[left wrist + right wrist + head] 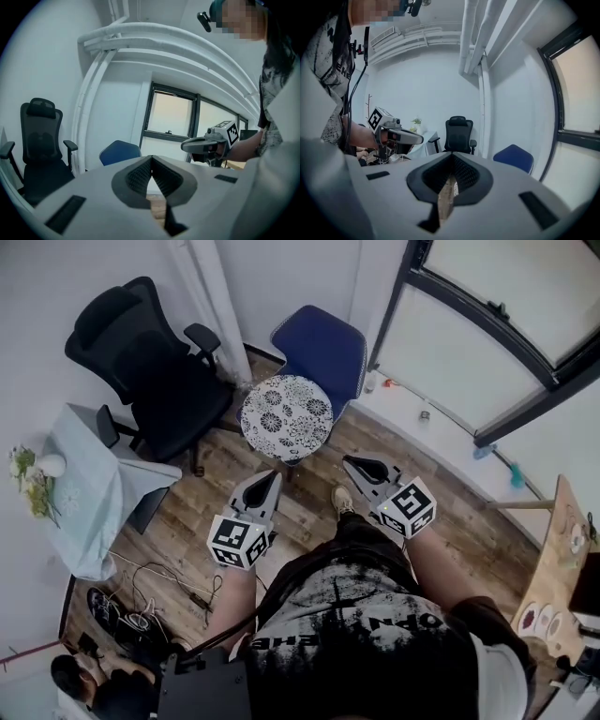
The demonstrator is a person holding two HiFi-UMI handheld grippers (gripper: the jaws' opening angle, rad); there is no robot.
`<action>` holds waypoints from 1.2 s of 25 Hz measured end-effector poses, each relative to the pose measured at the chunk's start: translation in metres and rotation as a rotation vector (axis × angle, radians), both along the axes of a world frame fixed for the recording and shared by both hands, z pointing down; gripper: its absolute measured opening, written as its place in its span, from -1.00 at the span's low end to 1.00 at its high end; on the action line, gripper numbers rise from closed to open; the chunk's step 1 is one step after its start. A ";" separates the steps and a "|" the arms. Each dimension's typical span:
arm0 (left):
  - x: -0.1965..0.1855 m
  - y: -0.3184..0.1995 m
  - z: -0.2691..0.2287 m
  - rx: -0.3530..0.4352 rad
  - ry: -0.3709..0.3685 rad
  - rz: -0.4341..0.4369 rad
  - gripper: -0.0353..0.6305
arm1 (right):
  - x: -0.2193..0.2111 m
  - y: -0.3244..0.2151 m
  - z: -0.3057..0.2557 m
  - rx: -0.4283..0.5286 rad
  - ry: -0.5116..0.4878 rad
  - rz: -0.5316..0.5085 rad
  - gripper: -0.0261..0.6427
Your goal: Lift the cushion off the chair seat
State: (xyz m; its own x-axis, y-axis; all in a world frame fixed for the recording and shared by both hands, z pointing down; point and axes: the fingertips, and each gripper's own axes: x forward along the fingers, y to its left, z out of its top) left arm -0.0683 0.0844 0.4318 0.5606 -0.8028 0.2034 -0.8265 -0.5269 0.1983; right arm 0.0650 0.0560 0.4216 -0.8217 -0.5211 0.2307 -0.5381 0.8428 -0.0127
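A round cushion (pixel 286 416) with a black-and-white flower print lies on the seat of a blue chair (pixel 323 348) against the far wall. My left gripper (pixel 275 476) hovers over the wooden floor, short of the cushion's near edge, its jaws together and empty. My right gripper (pixel 349 462) is level with it to the right, also shut and empty, just off the cushion's near right side. In the left gripper view the shut jaws (pixel 151 158) point toward the blue chair (pixel 119 152), with the right gripper (pixel 187 146) alongside. The right gripper view shows its shut jaws (pixel 452 155) and the blue chair (pixel 514 157).
A black office chair (pixel 155 362) stands left of the blue chair. A small table with a pale cloth (pixel 89 493) and flowers (pixel 28 479) is at the left, with cables (pixel 141 615) on the floor below. A wooden table (pixel 562 559) sits at the right, a dark-framed window (pixel 487 324) behind.
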 end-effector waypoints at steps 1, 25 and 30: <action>0.000 -0.010 -0.001 -0.001 -0.003 -0.010 -0.85 | 0.000 -0.011 0.001 -0.004 -0.001 -0.011 -0.87; 0.016 -0.184 0.003 -0.070 -0.052 -0.273 -0.85 | 0.004 -0.217 0.018 -0.065 0.023 -0.314 -0.87; 0.014 -0.200 0.006 -0.084 -0.064 -0.331 -0.85 | -0.006 -0.241 0.022 -0.106 -0.014 -0.384 -0.87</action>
State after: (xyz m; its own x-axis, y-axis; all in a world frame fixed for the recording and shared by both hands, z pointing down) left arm -0.0545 -0.1157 0.4375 0.2563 -0.9180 0.3025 -0.9621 -0.2121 0.1715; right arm 0.0592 -0.1849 0.4439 -0.9556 -0.1488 0.2542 -0.1828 0.9763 -0.1155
